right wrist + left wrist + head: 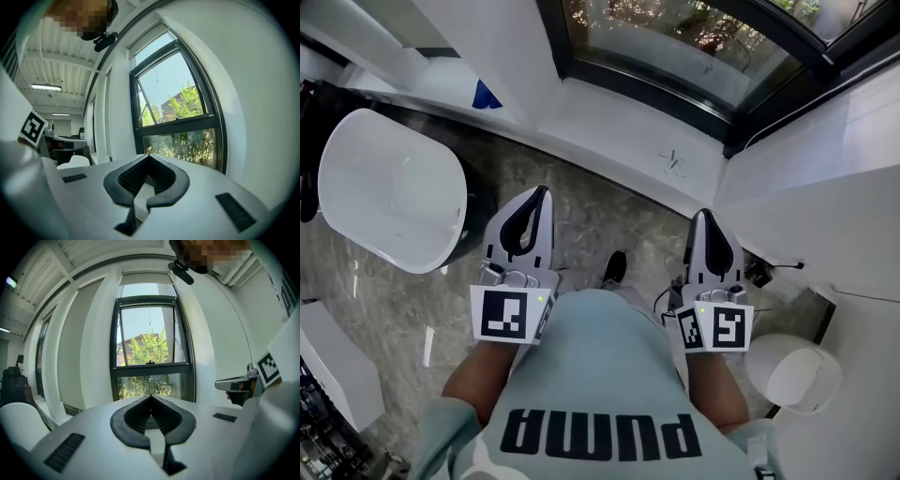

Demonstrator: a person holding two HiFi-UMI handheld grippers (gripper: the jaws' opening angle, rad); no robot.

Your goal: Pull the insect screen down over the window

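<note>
Left gripper (541, 192) and right gripper (705, 215) are held low in front of the person, side by side but apart. Both are white smooth plastic with black ribbed rubber fingers (136, 416). Fingers on both are pressed together, with nothing between them.

Window (150, 343) is straight ahead: tall, dark metal frame, clear glass, green trees behind. A small black handle (150, 363) sits on the middle bar.

Insect screen (145, 278) is up, showing only as a pale long box across the frame top. A thin cord (150, 315) hangs from it down the upper pane, well above both grippers.

Floor (581, 216) is grey marbled stone. A white ledge (619, 122) lies between the person's shoe (615, 267) and the glass. A white rounded glossy chair shell (389, 187) sits to the left.
</note>
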